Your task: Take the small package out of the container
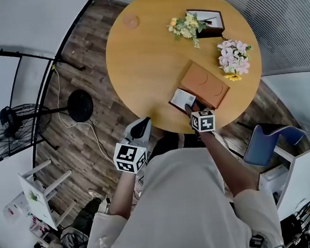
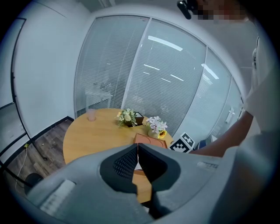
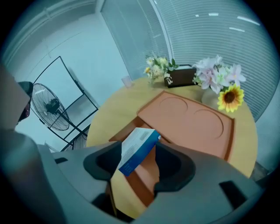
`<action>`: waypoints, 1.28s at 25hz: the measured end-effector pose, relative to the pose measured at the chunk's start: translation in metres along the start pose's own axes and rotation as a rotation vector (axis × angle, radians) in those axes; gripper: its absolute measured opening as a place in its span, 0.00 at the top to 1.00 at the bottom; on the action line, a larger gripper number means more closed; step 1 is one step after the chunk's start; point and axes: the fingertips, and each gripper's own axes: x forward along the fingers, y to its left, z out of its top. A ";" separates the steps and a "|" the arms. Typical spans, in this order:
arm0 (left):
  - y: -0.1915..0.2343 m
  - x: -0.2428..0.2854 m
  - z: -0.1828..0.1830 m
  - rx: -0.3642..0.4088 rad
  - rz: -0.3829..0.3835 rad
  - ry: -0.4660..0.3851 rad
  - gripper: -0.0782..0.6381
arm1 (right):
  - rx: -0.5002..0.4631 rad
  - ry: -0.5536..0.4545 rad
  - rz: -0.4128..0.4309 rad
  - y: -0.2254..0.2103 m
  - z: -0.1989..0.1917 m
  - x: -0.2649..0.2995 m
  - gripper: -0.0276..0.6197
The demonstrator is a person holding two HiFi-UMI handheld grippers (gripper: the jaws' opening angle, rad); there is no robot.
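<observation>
In the head view the container (image 1: 205, 84) lies at the near right of the round bench (image 1: 140, 58). Its near end is uncovered and the small package (image 1: 183, 98) shows pale there. The right tool (image 1: 190, 110) reaches in at it, while the left tool (image 1: 140, 129) hangs off the bench's near edge, apart from everything. In the left gripper view the left tool (image 2: 138, 157) has its jaws pressed together with nothing between them. In the right gripper view the right tool (image 3: 136, 162) has its jaws drawn in on either side of the white-and-blue package (image 3: 141, 141), which sits tilted between them, over the open compartment of the container (image 3: 192, 120). The step in hand looks like the lift-out, with the grasp made. The next move calls for a firm hold and a rise clear of the compartment wall and lid edge, since the tilted package could slip.
</observation>
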 end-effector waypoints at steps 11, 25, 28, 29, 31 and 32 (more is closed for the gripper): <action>0.002 -0.012 0.001 0.002 0.022 0.009 0.86 | -0.018 -0.105 0.033 0.033 0.036 0.009 0.59; 0.016 -0.032 0.007 0.011 0.015 -0.030 0.86 | 0.007 -0.090 -0.041 0.031 0.048 -0.008 0.87; 0.014 -0.036 0.007 0.020 -0.002 -0.047 0.86 | -0.012 -0.109 -0.050 0.032 0.049 -0.020 0.87; 0.013 -0.038 0.007 0.021 -0.008 -0.054 0.86 | -0.019 -0.115 -0.054 0.032 0.050 -0.025 0.87; 0.012 -0.043 0.008 0.021 -0.022 -0.070 0.86 | -0.037 -0.131 -0.061 0.034 0.053 -0.035 0.87; 0.012 -0.045 0.007 0.020 -0.029 -0.078 0.86 | -0.050 -0.138 -0.066 0.036 0.054 -0.040 0.87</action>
